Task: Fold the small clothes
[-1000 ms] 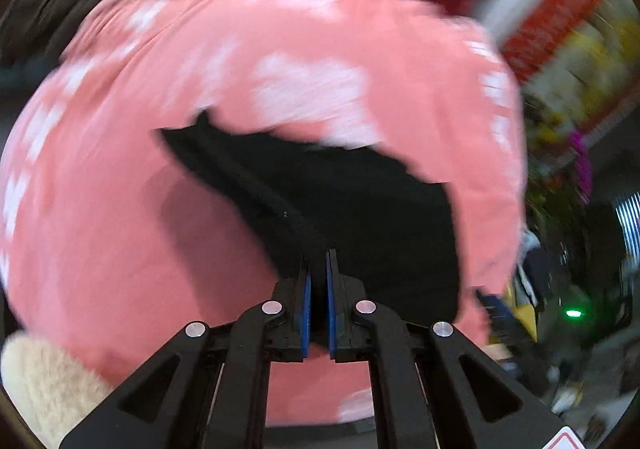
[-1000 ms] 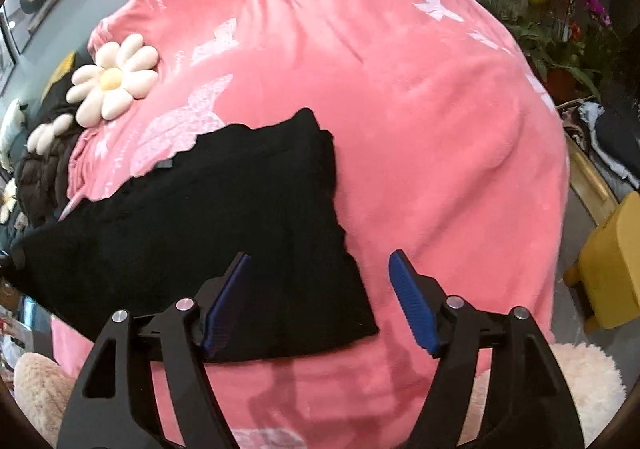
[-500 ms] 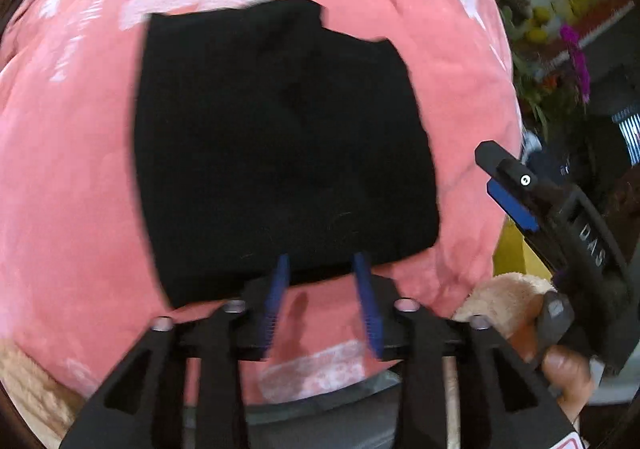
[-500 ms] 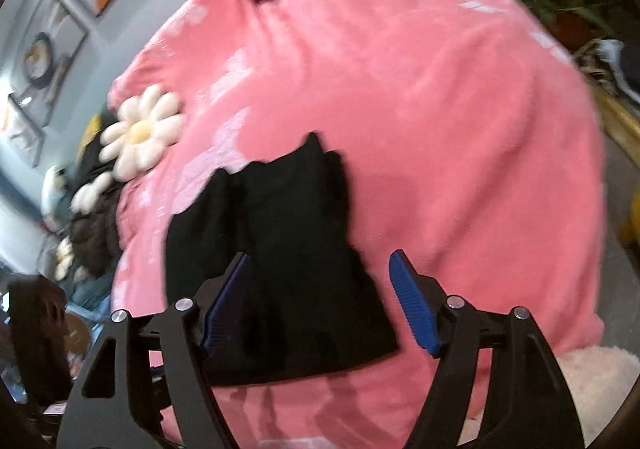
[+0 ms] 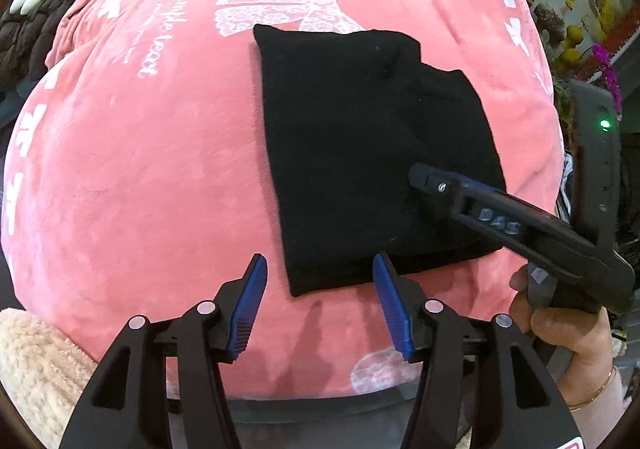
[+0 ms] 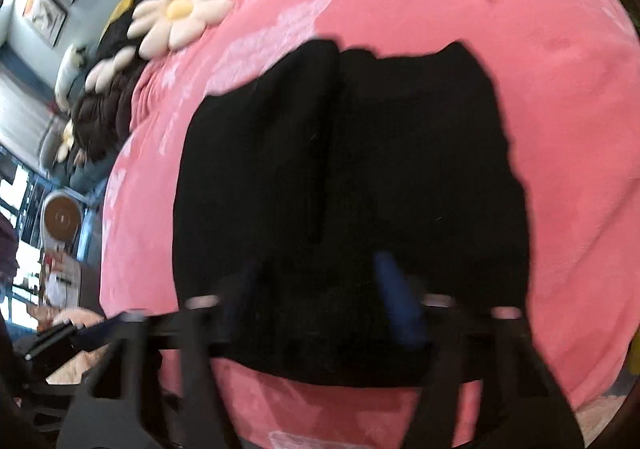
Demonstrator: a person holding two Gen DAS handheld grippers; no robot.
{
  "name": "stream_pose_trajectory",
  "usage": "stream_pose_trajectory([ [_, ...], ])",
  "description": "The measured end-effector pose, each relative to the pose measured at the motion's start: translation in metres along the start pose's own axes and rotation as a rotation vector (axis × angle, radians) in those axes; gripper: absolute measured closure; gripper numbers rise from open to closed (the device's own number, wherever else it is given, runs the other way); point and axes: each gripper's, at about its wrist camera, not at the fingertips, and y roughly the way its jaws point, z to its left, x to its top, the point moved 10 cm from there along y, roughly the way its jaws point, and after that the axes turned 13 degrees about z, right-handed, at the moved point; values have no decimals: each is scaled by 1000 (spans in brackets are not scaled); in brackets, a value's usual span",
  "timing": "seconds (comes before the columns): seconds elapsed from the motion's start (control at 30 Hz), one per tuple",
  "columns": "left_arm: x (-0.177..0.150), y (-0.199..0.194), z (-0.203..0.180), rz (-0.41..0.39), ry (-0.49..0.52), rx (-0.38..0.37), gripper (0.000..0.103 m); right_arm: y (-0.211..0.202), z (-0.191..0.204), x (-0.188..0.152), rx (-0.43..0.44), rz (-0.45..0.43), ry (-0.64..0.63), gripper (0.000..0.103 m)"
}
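black garment (image 5: 360,153) folded on pink blanket (image 5: 140,169): soft, light, limp; take near corner. left gripper (image 5: 318,303) jaws wide, empty; right gripper (image 6: 316,301) jaws apart, empty, over cloth.

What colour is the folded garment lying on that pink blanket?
Plain black garment, no visible pattern; clearest in the left wrist view.

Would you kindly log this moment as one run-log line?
black garment: folded, flat on pink blanket | left claw: open, at near edge | right claw: open over garment

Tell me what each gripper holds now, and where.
Nothing. The left gripper is open short of the black cloth; the right gripper is open over it.
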Motion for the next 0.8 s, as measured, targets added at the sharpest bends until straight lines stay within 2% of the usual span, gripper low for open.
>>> stream_pose_trajectory([
  [0.03, -1, 1, 2, 3, -3, -1, 49, 2, 5, -2, 9, 10, -5, 91],
  [0.13, -5, 5, 9, 18, -20, -16, 49, -4, 16, 2, -11, -1, -24, 93],
  [0.23, -9, 8, 14, 26, -31, -13, 49, -16, 28, 10, 12, -19, -40, 94],
  [0.37, -10, 7, 15, 34, -32, -11, 49, -76, 48, 36, 55, -151, -92, 94],
  [0.43, -9, 7, 15, 31, -31, -12, 49, -103, 34, 36, 37, -203, -82, 94],
  [0.5, -8, 8, 14, 33, -32, -16, 45, -93, 2, 22, -41, -165, -50, 94],
  [0.53, -8, 9, 13, 34, -32, -18, 44, -74, -16, 14, -82, -114, -31, 93],
  [0.63, -6, 19, 6, 52, -25, -28, 44, -10, -71, -23, -123, 76, 90, 93],
  [0.7, -6, 23, 2, 63, -17, -26, 44, -11, -74, -28, -97, 62, 112, 90],
  [0.8, -6, 24, -2, 68, 1, -22, 44, -33, -62, -13, -58, -16, 98, 88],
])
